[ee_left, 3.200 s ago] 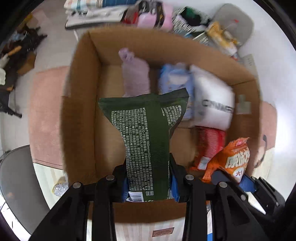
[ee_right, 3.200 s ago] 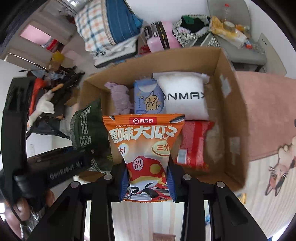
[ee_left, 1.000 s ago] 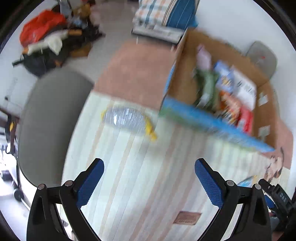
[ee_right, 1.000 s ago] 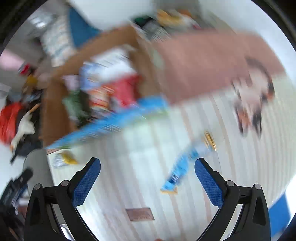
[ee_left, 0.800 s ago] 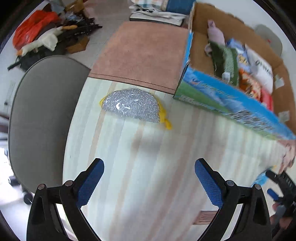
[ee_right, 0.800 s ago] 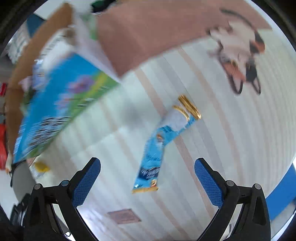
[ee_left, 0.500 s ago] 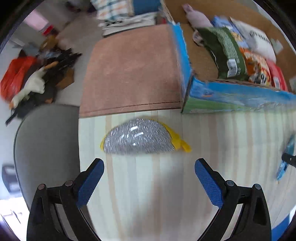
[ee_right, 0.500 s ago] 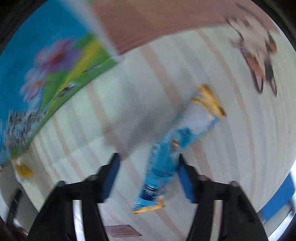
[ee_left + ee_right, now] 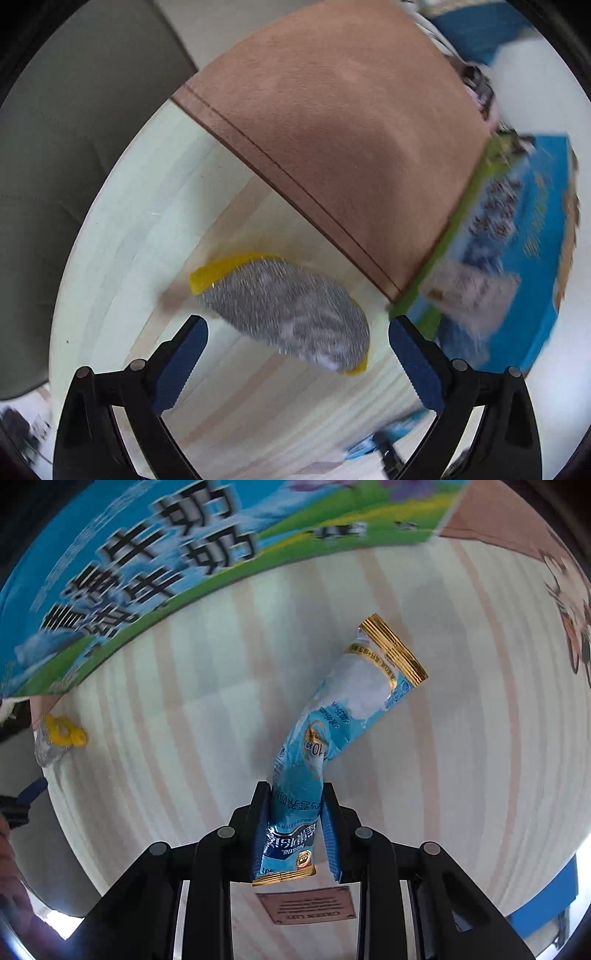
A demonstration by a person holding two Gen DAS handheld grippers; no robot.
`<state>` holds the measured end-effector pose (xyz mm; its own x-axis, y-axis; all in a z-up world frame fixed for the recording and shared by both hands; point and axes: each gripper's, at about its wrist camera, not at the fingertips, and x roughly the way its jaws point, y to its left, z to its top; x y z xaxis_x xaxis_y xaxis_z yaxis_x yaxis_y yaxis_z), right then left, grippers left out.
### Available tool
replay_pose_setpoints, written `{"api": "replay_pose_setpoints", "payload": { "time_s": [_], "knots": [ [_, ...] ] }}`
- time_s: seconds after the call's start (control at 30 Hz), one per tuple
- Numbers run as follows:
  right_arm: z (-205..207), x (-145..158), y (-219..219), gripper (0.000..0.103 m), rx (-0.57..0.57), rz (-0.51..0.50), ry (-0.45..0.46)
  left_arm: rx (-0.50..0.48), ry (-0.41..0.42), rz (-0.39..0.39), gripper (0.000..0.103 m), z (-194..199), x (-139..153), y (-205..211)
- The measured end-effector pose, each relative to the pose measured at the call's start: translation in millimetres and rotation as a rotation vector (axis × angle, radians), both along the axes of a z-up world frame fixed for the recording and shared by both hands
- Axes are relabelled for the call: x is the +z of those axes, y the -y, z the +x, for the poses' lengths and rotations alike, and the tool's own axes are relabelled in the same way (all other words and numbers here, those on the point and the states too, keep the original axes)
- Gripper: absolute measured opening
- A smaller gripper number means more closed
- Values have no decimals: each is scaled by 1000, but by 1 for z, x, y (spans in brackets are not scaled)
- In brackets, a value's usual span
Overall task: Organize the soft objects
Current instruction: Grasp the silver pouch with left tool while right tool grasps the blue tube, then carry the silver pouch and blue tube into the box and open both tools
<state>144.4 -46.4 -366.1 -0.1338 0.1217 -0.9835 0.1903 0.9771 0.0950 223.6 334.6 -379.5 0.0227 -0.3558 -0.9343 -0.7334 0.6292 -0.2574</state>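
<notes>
A silver pouch with a yellow rim lies on the striped mat. My left gripper is open, its blue pads on either side of the pouch's near edge, just short of it. In the right wrist view my right gripper is shut on the lower end of a long blue sachet with gold ends, which bends up and to the right over the mat. The pouch also shows small at the left of the right wrist view. The printed blue and green wall of the cardboard box is close ahead.
The box also stands at the right in the left wrist view. A pink-brown rug lies beyond the pouch. A grey chair seat is at the left. A cat print is on the mat at the right.
Both grippers have left the box after dropping the green and orange bags. My right gripper has closed on the blue sachet. My left gripper has come close to the silver pouch.
</notes>
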Motion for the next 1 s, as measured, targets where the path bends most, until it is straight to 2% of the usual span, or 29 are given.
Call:
{"api": "replay_pose_setpoints", "payload": {
  "time_s": [0.03, 0.07, 0.1, 0.17, 0.27, 0.4, 0.5, 0.53, 0.6, 0.63, 0.7, 0.77, 0.83, 0.93, 1.0],
  "knots": [
    [0, 0, -4, 29, 8, -6, -1, -1, -5, 9, 84, 1, -1, 0],
    [0, 0, -7, 29, 23, -9, -2, -18, -13, 17, 76, 2, -3, 0],
    [-1, 0, -8, 29, 30, -11, -5, -53, -16, 23, 73, 2, -5, 2],
    [-5, 0, -13, 29, 64, -21, -12, -138, -22, 63, 53, 1, -5, 7],
    [-10, 4, -23, 29, 119, -17, -31, -351, -28, 172, 50, -5, -1, 23],
    [-27, 0, -19, 29, 146, 27, -69, -584, -38, 278, 45, -27, 0, 52],
    [-34, 0, -9, 34, 114, 66, -83, -701, -35, 290, 45, -47, 0, 76],
    [-35, 2, -3, 40, 90, 89, -78, -723, -29, 281, 45, -53, -1, 83],
    [-31, 5, 6, 50, 63, 94, -56, -705, -2, 258, 58, -61, 0, 86],
    [-29, 6, 9, 55, 60, 87, -50, -654, 16, 212, 72, -65, -1, 80],
    [-22, 7, 15, 55, 53, 66, -40, -558, 43, 153, 73, -77, 0, 66],
    [-8, 4, 16, 55, 52, 58, -44, -441, 65, 53, 73, -85, 1, 47],
    [5, 1, 21, 55, 56, 49, -38, -358, 76, 2, 73, -94, 5, 30],
    [15, 1, 14, 55, 62, 20, -20, -268, 101, -25, 73, -108, 13, 5],
    [20, 1, 9, 55, 72, -4, -14, -237, 103, -9, 73, -111, 19, -2]
  ]
}}
